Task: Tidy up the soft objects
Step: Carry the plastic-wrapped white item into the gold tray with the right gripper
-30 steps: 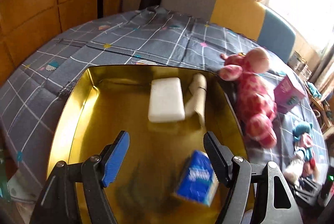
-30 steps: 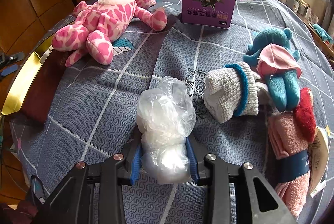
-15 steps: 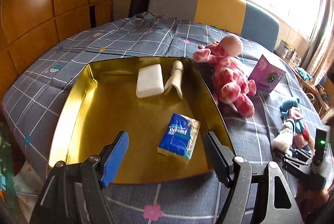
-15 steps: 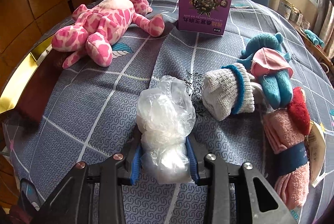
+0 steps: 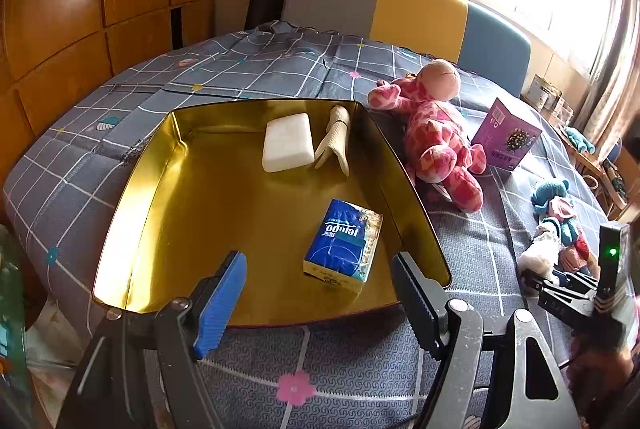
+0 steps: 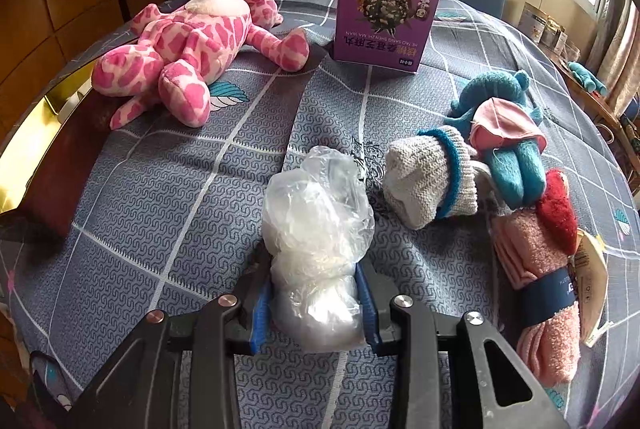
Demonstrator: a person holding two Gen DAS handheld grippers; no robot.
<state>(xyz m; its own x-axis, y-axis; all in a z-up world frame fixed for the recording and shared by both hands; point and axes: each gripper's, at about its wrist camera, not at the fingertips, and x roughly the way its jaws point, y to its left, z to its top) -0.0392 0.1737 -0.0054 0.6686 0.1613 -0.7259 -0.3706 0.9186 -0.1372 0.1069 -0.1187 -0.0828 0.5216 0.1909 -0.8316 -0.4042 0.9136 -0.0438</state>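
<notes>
- Far left, your left tongs [image 5: 316,293] are spread wide with nothing between them, hovering just off the near rim of the gold tin [image 5: 132,189]. Already lying in it: a white sponge block [image 5: 288,148], a beige glove [image 5: 335,139] and a blue tissue pack [image 5: 342,245]. All squashy, light stuff.
- The tin itself looks like thin shiny metal, so I'd guess it slides on the cloth if you nudge it. Drop things in rather than push.
- Next over, the pink spotted plush [image 6: 188,53] lies just beside the tin's right wall. Soft and bulky; the belly or a leg is probably your best bite.
- Middle: your right tongs [image 6: 314,303] are pinching the clear plastic bag bundle [image 6: 316,229] low down, with the puffy top sticking out ahead. It's feather-light, crinkly and slippery, so it may squirm loose.
- Behind it stands a purple box [image 6: 386,19], stiff card, not really one of the soft ones.
- Right side: a grey knit sock [image 6: 432,181], a teal plush [image 6: 500,117] and pink fluffy socks [image 6: 540,269] in a paper band, all bunched close together.
- The worktop [image 6: 160,189] wears a grey-blue checked cloth that can bunch up. Chairs behind, a bright window on the right, wooden panels on the left.
</notes>
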